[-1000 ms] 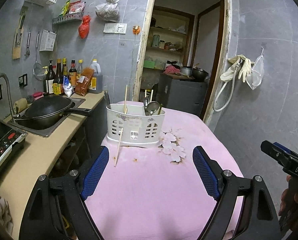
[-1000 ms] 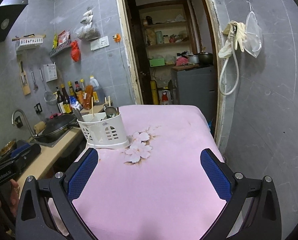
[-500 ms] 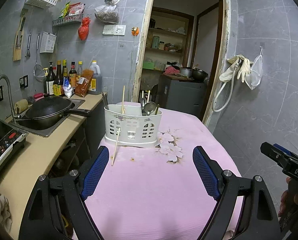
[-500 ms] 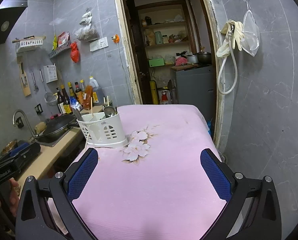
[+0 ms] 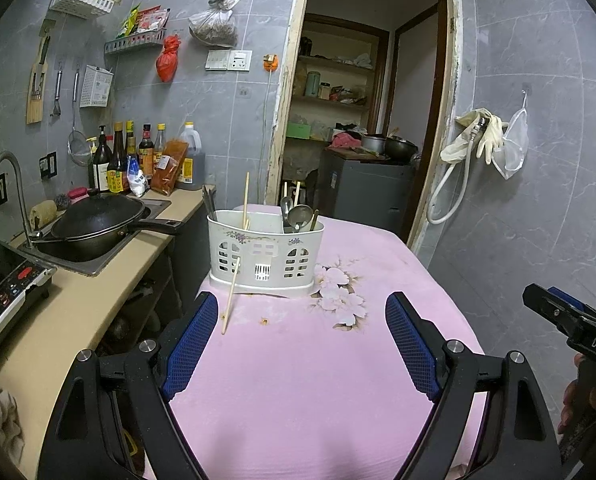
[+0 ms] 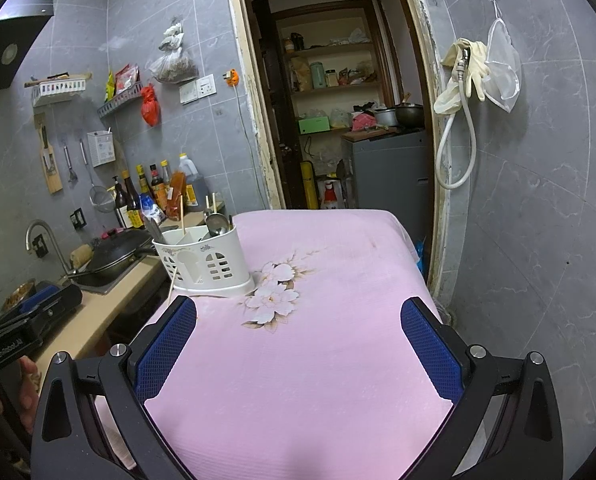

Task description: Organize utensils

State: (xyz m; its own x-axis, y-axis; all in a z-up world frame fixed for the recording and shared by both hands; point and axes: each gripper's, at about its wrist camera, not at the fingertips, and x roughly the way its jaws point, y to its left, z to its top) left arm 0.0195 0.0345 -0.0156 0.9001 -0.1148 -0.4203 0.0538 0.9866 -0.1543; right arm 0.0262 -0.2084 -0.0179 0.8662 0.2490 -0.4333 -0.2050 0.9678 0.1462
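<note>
— On the bench [image 5: 305,380], under its pink cloth, where is the utensil holder [image 5: 265,254]?
— Toward the far left edge, upright, beside the printed flowers [image 5: 337,300]. Spoons [image 5: 298,216] and a few chopsticks stand inside it.
— Any utensils outside it?
— One loose chopstick [image 5: 230,298] leans against the holder's front, its lower tip on the cloth just ahead of the left gripper [image 5: 301,344].
— Is that gripper grasping anything?
— No. Its blue pads are spread wide with only cloth between them. The right gripper [image 6: 298,348] is likewise released and empty, well short of the holder.
— And to the left?
— A kitchen counter [image 5: 70,312] with a black wok [image 5: 98,220] over the sink.
</note>
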